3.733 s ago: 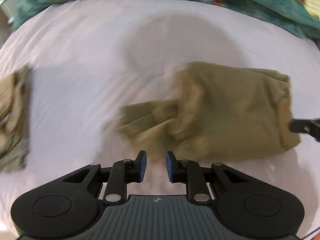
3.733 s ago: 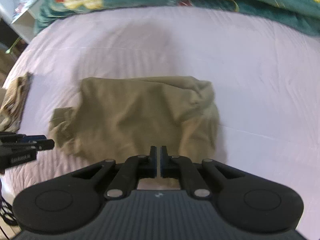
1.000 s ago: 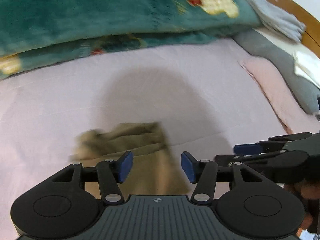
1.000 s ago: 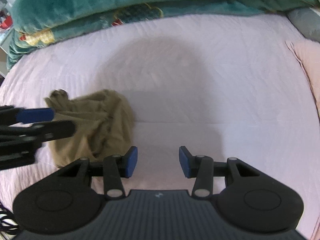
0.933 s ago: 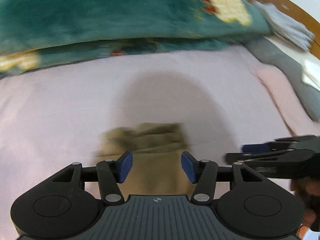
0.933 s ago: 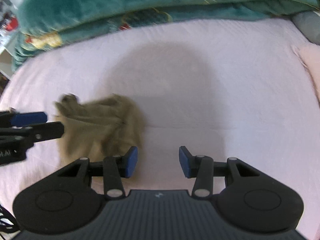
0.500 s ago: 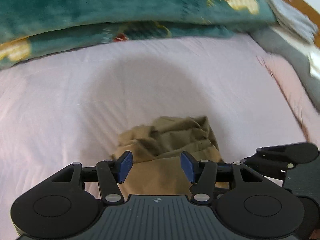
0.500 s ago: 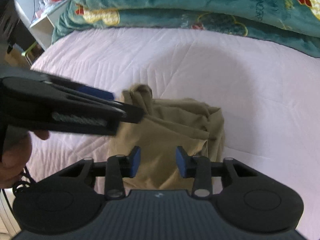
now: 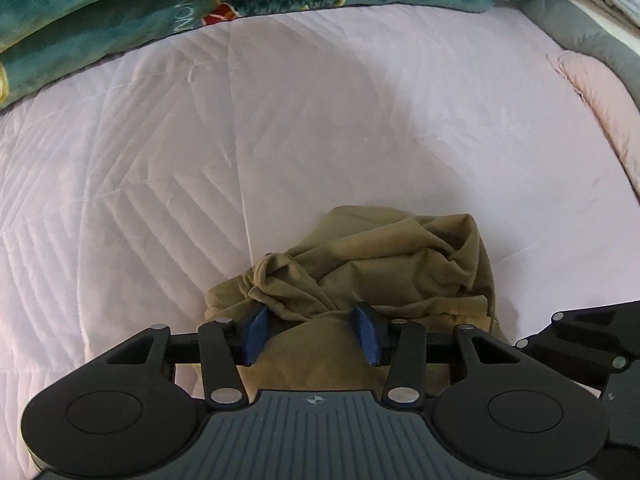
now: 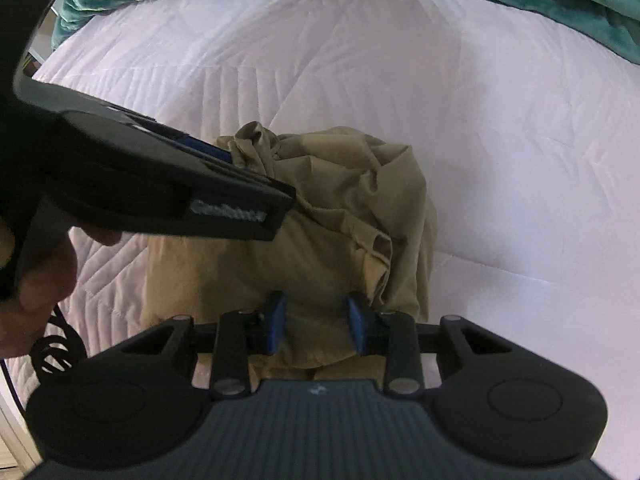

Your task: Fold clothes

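Olive-khaki garment [image 9: 384, 264]: bunched and creased, folded into a rough bundle, lying on the bed's pale pink quilted cover [image 9: 200, 140] near its lower middle in both wrist views; rumpled folds at the far end, a smoother flat panel toward the cameras. Left gripper [image 9: 312, 332]: pointing steeply down over the near part of the garment, blue pads [image 9: 256, 330] spread to either side of a raised fold, jaws closing, fabric between them but the pads not seen pressing on it, so nothing grasped. Right gripper [image 10: 316, 322]: likewise tilted down above the garment's flat near panel, blue pads [image 10: 276, 322] apart with cloth beneath and between them, gap visible on both sides, released. In the right wrist view the left gripper's black body crosses the frame from the left, its tip over the garment's bunched corner, with the person's hand [image 10: 36, 276] on its handle at the left edge and a coiled black cable [image 10: 56, 350] below. Teal patterned blanket [image 9: 120, 12]: heaped along the far edge of the bed. Grey and pink bedding [image 9: 600, 92]: along the right edge in the left wrist view
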Demonstrator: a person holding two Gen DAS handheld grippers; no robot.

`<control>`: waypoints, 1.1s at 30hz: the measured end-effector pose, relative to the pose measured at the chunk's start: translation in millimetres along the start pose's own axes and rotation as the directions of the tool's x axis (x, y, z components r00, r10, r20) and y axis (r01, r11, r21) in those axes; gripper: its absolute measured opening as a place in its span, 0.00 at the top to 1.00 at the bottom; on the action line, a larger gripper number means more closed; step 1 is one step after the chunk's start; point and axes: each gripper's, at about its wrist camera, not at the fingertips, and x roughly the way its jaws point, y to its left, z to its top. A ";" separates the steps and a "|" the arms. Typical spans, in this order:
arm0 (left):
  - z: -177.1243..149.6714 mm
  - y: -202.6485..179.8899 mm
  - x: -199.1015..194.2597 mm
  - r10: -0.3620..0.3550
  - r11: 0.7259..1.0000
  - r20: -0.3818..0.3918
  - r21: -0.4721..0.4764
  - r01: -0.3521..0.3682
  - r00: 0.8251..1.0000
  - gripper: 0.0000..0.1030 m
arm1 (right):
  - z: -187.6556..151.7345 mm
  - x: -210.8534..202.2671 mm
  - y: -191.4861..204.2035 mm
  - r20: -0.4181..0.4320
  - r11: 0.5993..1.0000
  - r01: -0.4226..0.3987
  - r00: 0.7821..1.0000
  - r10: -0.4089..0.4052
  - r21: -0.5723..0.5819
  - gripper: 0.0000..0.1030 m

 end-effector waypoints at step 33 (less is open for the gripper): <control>-59.1 -9.5 -93.1 0.084 0.962 -0.039 -0.257 -0.092 0.996 0.40 | -21.7 -62.7 -5.1 0.024 0.997 0.039 0.999 -0.041 0.063 0.60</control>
